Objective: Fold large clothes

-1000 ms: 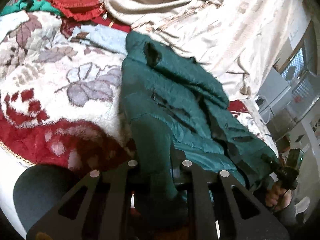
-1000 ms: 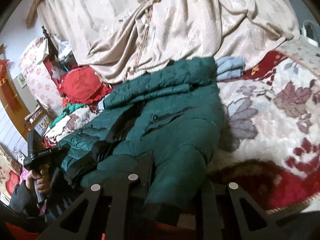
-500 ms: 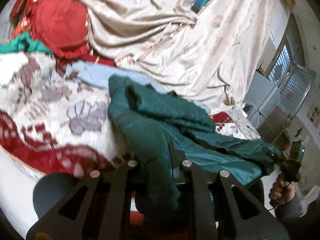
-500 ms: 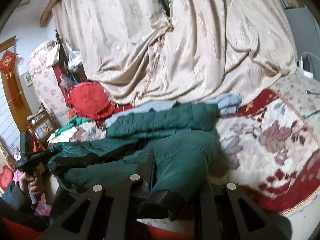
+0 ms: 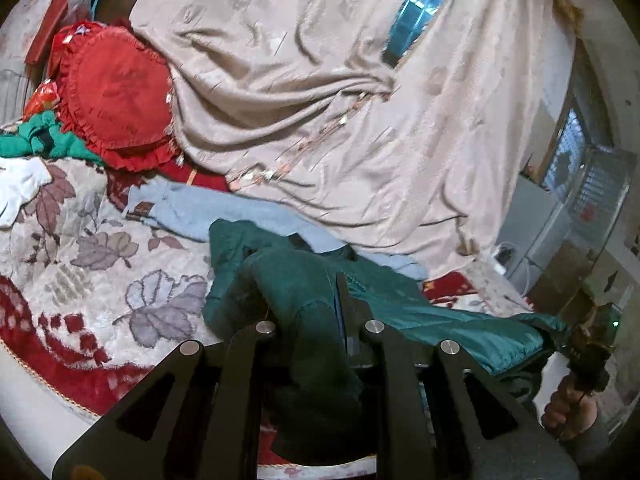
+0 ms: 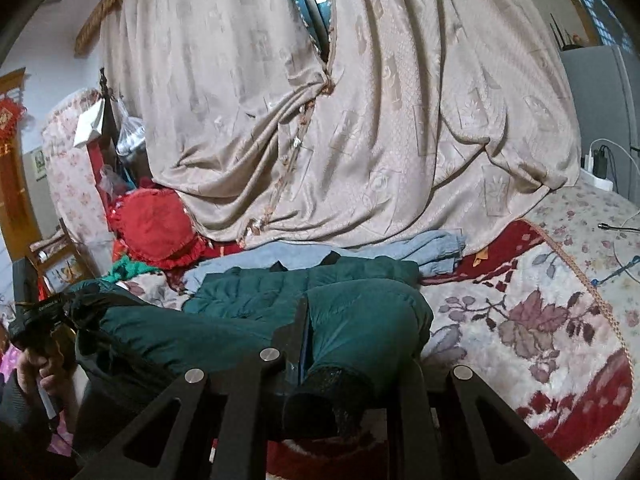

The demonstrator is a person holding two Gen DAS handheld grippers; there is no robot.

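Note:
A dark green quilted jacket (image 5: 440,320) hangs stretched between my two grippers above the floral blanket (image 5: 100,264). My left gripper (image 5: 304,320) is shut on one sleeve, whose cuff droops down over the jaws. My right gripper (image 6: 348,340) is shut on the other sleeve (image 6: 360,312), its ribbed cuff (image 6: 320,396) hanging toward the camera. The fabric hides most of the fingertips. Each view shows the other gripper at its edge, held by a hand: the right gripper (image 5: 592,344) and the left gripper (image 6: 40,312), with the jacket body (image 6: 256,292) sagging between them.
A light blue garment (image 6: 360,248) lies on the blanket behind the jacket. A beige curtain (image 6: 360,120) drapes onto the bed's far side. At the left lie a red heart cushion (image 5: 116,100) and a bright green cloth (image 5: 36,140). A power strip (image 6: 596,168) sits at the right.
Both grippers have risen with the sleeves in them, lifting the jacket's near part off the blanket. The views have tilted up, so more curtain shows and less blanket.

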